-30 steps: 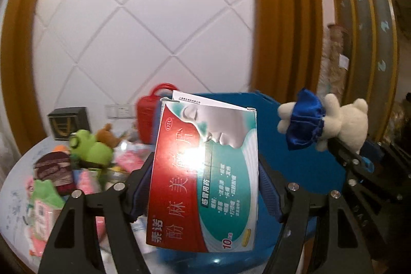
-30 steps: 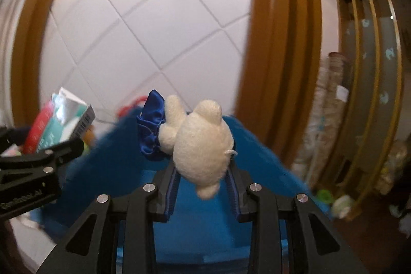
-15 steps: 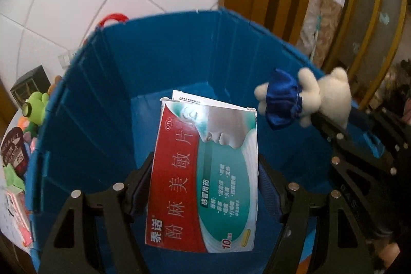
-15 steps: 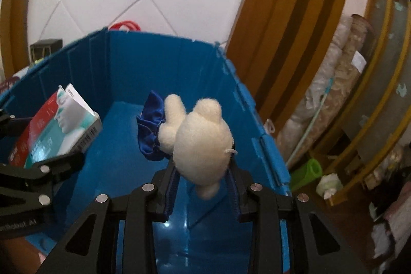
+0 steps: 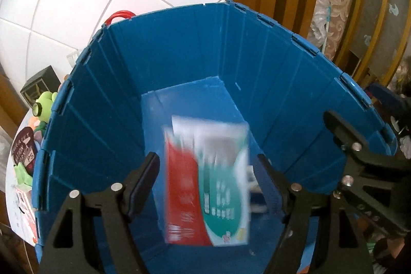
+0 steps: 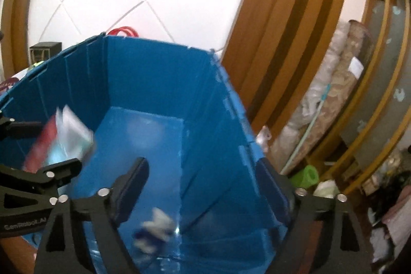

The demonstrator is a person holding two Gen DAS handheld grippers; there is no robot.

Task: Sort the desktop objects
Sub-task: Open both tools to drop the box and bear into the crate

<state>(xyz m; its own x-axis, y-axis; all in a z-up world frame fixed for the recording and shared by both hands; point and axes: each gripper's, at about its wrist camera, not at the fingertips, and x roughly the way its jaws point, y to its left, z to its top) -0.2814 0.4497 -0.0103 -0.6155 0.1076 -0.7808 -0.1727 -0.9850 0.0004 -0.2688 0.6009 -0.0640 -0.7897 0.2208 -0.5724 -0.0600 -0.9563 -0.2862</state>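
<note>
both claws have just been opened, the left claw [image 5: 205,171] and right claw [image 6: 203,184] released, so the medicine box [image 5: 208,181] and plush bear [image 6: 156,225] are dropped into the blue crate [image 5: 179,48].

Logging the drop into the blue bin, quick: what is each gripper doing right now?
Left gripper: open, jaws just widened; the blurred medicine box sits between them, pads off it.
Right gripper: open, jaws just widened; the plush bear is below, inside the blue bin.

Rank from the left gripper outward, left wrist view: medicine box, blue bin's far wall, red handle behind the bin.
1. Medicine box, blurred, between the open left gripper's fingers.
2. Far wall of the blue bin, ahead beyond the bin floor.
3. Red handle, behind the rim, upper left.
</note>
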